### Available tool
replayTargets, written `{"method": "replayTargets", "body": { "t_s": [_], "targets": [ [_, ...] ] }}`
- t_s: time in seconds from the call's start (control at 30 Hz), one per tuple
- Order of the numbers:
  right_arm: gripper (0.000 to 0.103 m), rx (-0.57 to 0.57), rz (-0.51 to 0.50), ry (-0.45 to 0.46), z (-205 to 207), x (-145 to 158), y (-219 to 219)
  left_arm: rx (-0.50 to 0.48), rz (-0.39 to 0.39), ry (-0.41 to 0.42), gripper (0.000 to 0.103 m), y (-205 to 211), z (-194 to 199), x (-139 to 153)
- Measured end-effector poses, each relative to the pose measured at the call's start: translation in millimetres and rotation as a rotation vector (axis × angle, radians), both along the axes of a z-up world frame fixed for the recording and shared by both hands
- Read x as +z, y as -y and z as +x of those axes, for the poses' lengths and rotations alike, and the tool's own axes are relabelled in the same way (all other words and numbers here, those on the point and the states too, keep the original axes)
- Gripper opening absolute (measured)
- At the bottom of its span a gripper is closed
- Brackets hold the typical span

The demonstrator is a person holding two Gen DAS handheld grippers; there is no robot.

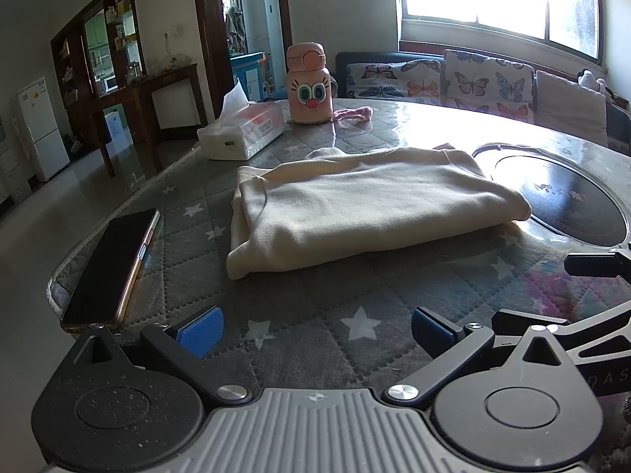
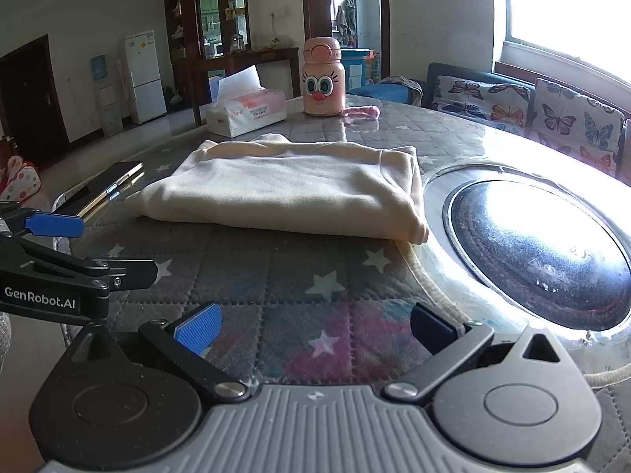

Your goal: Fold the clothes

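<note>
Presently on the quilted star-print table cover (image 1: 355, 307): one cream garment (image 1: 366, 205), folded into a flat rectangle, lying at the middle of the table, well beyond both grippers and touched by neither.

Left gripper (image 1: 315, 331): jaws apart, holding nothing, blue pads showing; seen again at the left edge of the right wrist view, where its body reads "GenRobot.AI".

Right gripper (image 2: 315, 329): jaws apart, holding nothing; only a dark tip and linkage enter the left wrist view at the right edge, with partial lettering too cut off to read.

Phone (image 1: 114, 264): dark screen up, near left of the garment, its near end hidden behind the left gripper.

Tissue pack (image 1: 244, 130): far left; print too small to read.

Pink bottle (image 1: 309, 86): far side, cartoon face; a pink strap lies beside it.

Round dark inset (image 2: 540, 248): right of the garment, the garment's edge just beside its rim, glare washing out its markings.
</note>
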State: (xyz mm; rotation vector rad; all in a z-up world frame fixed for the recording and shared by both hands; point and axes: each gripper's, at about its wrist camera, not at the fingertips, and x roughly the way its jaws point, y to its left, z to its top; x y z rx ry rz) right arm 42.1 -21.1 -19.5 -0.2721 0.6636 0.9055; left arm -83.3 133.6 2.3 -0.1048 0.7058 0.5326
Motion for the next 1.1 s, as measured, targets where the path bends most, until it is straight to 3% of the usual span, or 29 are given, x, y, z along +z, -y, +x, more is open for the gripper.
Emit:
{"method": "replayTargets", "body": {
  "t_s": [1.1],
  "targets": [
    [0.103, 0.010, -0.028, 0.009, 24, -7, -31, 0.012, -0.007, -0.034, 0.103, -29, 21, -14]
  ]
}}
